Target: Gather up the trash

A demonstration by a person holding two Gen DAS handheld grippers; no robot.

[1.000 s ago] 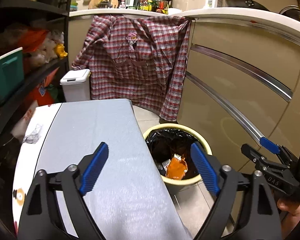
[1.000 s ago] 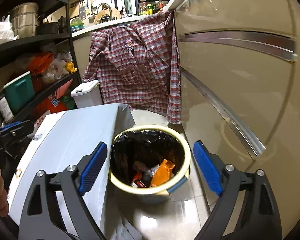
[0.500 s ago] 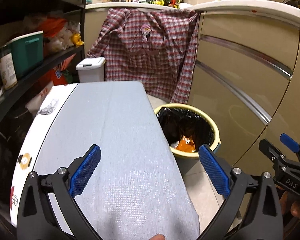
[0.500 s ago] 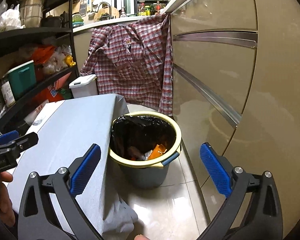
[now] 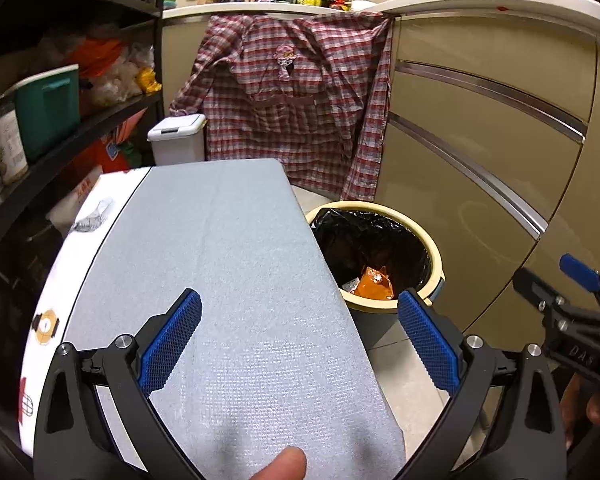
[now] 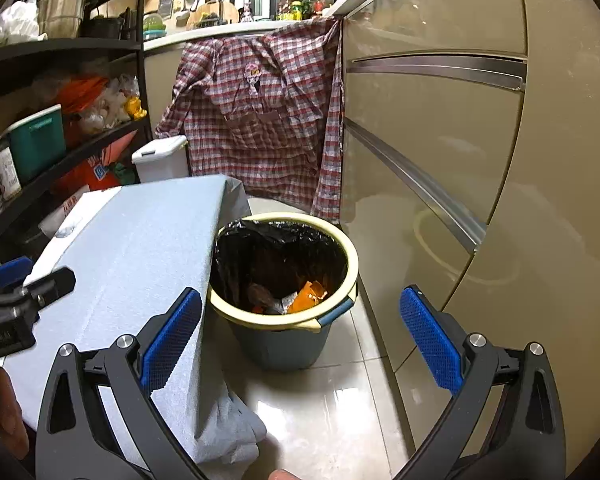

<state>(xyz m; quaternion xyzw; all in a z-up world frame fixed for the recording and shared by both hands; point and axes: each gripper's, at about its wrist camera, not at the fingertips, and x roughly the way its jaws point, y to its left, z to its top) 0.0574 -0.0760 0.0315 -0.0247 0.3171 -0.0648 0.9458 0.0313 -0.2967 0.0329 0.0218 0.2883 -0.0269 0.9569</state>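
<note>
So the tabletop [image 5: 228, 280] sits on the left with a cloth [image 6: 140, 264] draped over it. The trash bin [image 6: 288, 344] stands on the floor [image 6: 332, 412] just beside its right edge, wrappers [image 6: 308, 296] inside. Cabinet drawers [image 6: 440, 152] run along the right, a shirt [image 5: 292, 100] hangs behind, and shelves [image 5: 60, 136] are far left.

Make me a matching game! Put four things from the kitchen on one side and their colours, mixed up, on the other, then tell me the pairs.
Things:
1. bin liner
2. wrapper in the bin
3. small lidded bin
4. shirt

Colours:
A. white
B. red check
C. black
D. orange

Pairs: 1-C, 2-D, 3-A, 4-B
</note>
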